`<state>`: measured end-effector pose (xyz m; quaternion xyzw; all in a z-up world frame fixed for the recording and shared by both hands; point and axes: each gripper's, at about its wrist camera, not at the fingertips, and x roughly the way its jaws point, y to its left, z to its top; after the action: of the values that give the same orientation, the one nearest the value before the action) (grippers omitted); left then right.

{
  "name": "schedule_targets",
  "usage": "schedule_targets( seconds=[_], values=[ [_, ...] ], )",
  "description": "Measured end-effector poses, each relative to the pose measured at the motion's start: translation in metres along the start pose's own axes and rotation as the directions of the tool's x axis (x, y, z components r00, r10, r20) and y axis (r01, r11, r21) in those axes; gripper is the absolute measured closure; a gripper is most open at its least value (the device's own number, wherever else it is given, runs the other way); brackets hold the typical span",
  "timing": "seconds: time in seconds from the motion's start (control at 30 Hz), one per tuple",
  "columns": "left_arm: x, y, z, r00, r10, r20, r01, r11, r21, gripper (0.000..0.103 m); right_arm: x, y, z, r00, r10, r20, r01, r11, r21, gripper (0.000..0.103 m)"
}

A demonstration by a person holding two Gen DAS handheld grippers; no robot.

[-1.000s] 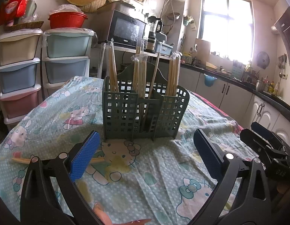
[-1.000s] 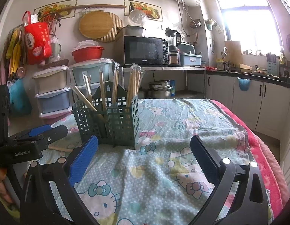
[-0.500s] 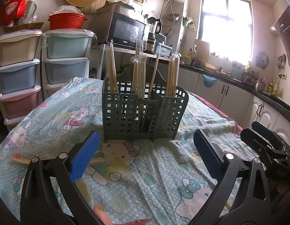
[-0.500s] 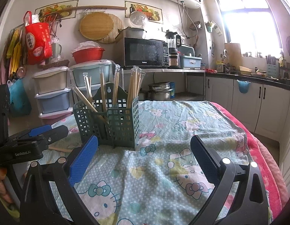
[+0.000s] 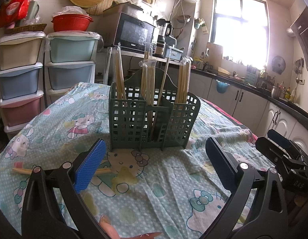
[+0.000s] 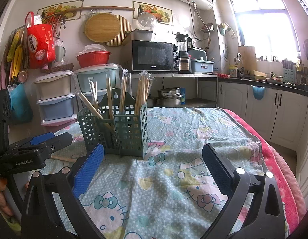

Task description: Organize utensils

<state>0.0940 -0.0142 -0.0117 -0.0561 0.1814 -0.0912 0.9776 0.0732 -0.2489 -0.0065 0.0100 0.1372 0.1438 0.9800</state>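
Observation:
A dark green lattice utensil caddy (image 5: 152, 119) (image 6: 116, 131) stands upright on the cartoon-print tablecloth (image 5: 154, 179), its compartments holding several wrapped pairs of wooden chopsticks (image 5: 148, 79) (image 6: 142, 93). One loose chopstick pair (image 5: 22, 170) (image 6: 62, 158) lies flat on the cloth to the caddy's front left, partly hidden behind my left gripper's blue pad. My left gripper (image 5: 154, 167) is open and holds nothing, a short way in front of the caddy. My right gripper (image 6: 152, 167) is open too, right of the caddy, with nothing between its fingers.
Stacked plastic drawers (image 5: 20, 75) stand beyond the table's left side. A microwave (image 6: 154, 55) sits on a shelf behind. Kitchen cabinets (image 6: 273, 109) run along the right. A red blanket edge (image 6: 277, 159) marks the table's right side.
Both grippers stay open and almost still. The caddy and loose chopsticks have not moved.

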Motion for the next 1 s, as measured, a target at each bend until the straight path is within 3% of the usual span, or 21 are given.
schedule_targets(
  seconds=[1.0],
  values=[
    [0.0005, -0.0005, 0.0004, 1.0, 0.0, -0.001, 0.0, 1.0, 0.002, 0.011, 0.0005, -0.0018, 0.0011, 1.0, -0.004, -0.001, 0.004, 1.0, 0.002, 0.007]
  ],
)
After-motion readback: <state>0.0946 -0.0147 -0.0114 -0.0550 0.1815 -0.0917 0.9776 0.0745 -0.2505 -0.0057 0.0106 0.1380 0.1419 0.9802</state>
